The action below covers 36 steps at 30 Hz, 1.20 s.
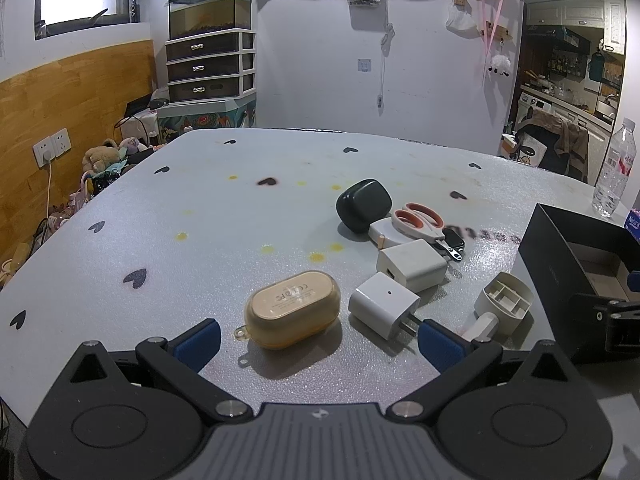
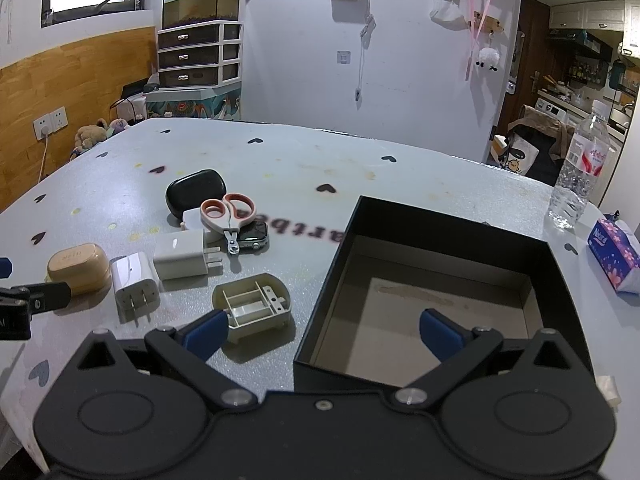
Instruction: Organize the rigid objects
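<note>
Surface (image 1: 240,208): grey foam sheet printed with dark hearts and marked with yellow spots; all the objects are carried on it.
Black box (image 2: 400,216): open-topped, set at the right of the surface; only its bare cardboard floor is seen inside, nothing stored in it.
Water bottle (image 2: 580,168): stood upright past the far right corner of the box, with a tissue pack (image 2: 614,256) lying near it.
Black case (image 1: 364,205): rounded, placed farthest back in the cluster, left of the box.
Tan case (image 1: 294,308): oval, laid flat at the near left of the cluster, between the left fingers.
Scissors (image 1: 420,220): orange-lined handles, rested across a white tape measure (image 1: 382,230) and a smartwatch (image 1: 454,240).
Large charger (image 1: 412,264): white, laid just behind the small charger (image 1: 384,304), whose prongs are pointed toward the camera.
Beige plastic housing (image 2: 254,306): ribbed inside, turned open side up, nearest the box wall.
Left gripper (image 1: 318,338): fingers spread wide, nothing gripped; the tan case is framed between them, the small charger's prongs just beside the right finger.
Right gripper (image 2: 324,330): fingers spread wide and empty, one just beside the beige housing, the other held over the box interior.
</note>
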Each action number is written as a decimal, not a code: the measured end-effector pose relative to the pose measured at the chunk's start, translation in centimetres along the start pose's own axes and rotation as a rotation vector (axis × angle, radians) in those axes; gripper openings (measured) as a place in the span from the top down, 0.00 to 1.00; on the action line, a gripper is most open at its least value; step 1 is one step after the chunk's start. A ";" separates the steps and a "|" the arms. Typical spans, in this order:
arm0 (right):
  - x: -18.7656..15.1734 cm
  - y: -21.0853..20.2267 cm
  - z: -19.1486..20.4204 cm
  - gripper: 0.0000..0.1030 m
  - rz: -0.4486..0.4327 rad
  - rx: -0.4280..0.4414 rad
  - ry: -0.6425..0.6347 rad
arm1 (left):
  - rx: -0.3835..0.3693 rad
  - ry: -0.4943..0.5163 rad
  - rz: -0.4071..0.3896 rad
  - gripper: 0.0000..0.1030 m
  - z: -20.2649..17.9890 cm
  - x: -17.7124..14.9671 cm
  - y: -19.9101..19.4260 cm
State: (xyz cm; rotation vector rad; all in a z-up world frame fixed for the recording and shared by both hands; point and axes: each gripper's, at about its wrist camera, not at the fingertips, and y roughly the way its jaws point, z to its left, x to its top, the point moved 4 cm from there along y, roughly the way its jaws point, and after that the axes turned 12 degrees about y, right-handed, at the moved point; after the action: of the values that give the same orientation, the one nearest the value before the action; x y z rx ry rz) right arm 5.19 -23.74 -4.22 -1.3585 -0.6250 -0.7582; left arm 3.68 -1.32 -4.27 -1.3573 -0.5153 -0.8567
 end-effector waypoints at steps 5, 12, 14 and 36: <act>0.0 0.0 0.0 0.00 0.000 0.000 0.000 | -0.001 -0.001 0.001 0.00 -0.1 0.0 0.0; 0.0 0.0 0.0 0.00 0.001 0.001 0.001 | -0.001 -0.001 0.001 0.00 0.0 0.0 0.0; -0.1 0.0 0.0 0.00 0.000 0.000 0.001 | -0.001 -0.001 0.001 0.00 -0.1 0.0 0.1; 0.0 -1.0 0.4 0.00 -0.062 0.088 0.013 | 0.005 -0.049 0.006 0.00 1.3 -0.3 0.2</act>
State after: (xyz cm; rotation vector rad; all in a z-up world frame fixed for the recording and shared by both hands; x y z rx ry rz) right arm 4.43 -23.37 -3.54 -1.2580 -0.6851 -0.7795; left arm 3.84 -0.01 -4.41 -1.3769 -0.5503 -0.8184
